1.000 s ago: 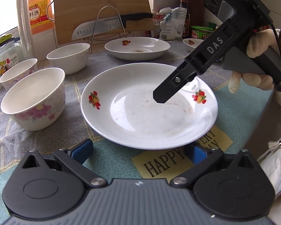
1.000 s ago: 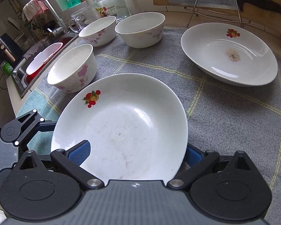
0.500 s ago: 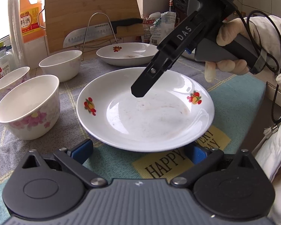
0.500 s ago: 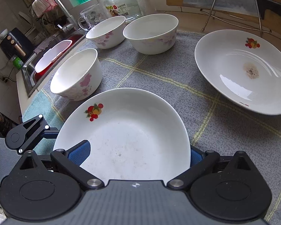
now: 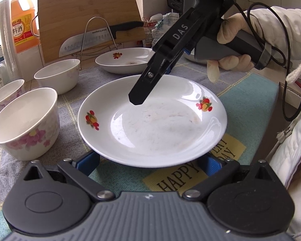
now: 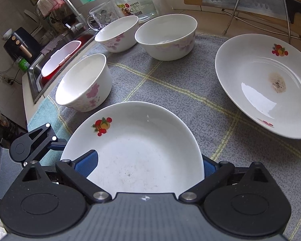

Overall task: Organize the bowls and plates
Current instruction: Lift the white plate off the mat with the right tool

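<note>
A white plate with fruit decals (image 5: 152, 124) lies on the cloth in front of my left gripper (image 5: 150, 163), whose open blue pads sit low at each side of the plate's near rim. My right gripper (image 5: 137, 100) hangs over the plate's far half, pointing down; in its own view the same plate (image 6: 134, 152) lies between its open pads (image 6: 87, 161). A second decal plate (image 6: 266, 84) lies further back. Three floral bowls (image 6: 84, 82) (image 6: 117, 33) (image 6: 166, 36) stand on the left.
A knife on a wire stand (image 5: 102, 38) and a cutting board (image 5: 88, 20) stand at the back. A cooking wine bottle (image 5: 23, 24) and a jar (image 6: 134, 2) are near the window. A sink (image 6: 56, 64) lies left of the cloth.
My right gripper has risen and drawn back slightly over the plate. The left gripper's view has shifted a little; the plate stays on the cloth.
</note>
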The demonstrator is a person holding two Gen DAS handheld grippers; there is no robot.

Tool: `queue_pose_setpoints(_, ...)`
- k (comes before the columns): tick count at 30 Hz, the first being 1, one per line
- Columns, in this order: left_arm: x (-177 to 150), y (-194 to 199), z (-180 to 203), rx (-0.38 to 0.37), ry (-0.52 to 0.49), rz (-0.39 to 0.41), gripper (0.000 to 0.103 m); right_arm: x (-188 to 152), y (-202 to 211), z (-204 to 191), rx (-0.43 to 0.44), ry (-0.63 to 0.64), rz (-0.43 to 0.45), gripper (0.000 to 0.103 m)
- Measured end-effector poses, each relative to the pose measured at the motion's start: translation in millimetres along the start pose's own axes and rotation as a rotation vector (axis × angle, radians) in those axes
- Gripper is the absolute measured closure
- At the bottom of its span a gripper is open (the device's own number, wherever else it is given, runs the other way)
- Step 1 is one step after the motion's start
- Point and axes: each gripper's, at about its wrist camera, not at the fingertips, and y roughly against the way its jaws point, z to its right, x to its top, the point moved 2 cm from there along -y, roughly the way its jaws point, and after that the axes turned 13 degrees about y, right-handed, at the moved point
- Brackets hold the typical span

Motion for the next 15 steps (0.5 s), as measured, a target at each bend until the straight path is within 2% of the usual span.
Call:
queue_pose_setpoints(8,0.7,-0.7,1.5,-0.008,-0.019,-0.004,0.000,1.1,1.3,3.9,0.012,-0.007,-0.002,0.006)
queue_pose_setpoints(15,3.0,-1.3,1.4,-0.008,-0.025,-0.019,0.000,1.4,0.9,3.8,0.015,0.004,-0.010,0.006)
